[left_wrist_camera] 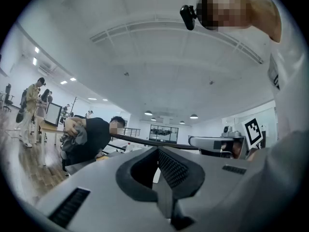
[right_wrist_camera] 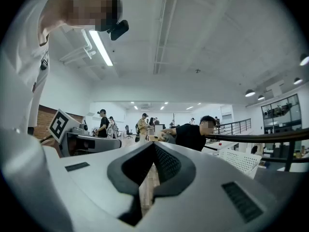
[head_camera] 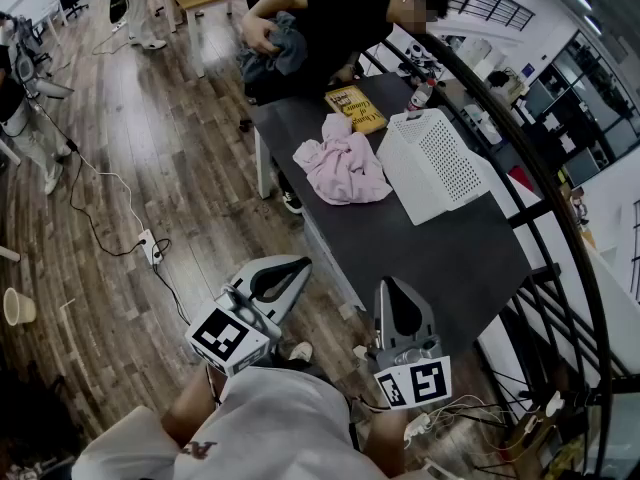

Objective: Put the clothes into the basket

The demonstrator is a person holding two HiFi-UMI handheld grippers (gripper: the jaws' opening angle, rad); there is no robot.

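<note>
Left claw (head_camera: 296, 266) and right claw (head_camera: 390, 286) both pinched closed, empty. Pink clothes (head_camera: 343, 165) lie well ahead up the counter (head_camera: 440, 258), roughly between them, with the basket (head_camera: 440, 158) just beside on the right claw's side.

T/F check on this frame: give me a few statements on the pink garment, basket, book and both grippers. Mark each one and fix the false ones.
1. The pink garment lies on the table, outside the white basket. True.
2. The right gripper holds the pink garment. False: its jaws are shut on nothing, well apart from the garment.
3. The yellow book is inside the basket. False: it lies on the table beside the basket.
4. A person in black at the table's far end holds a grey garment. True.
5. The left gripper is wide open. False: its jaws are together, with nothing between them.
</note>
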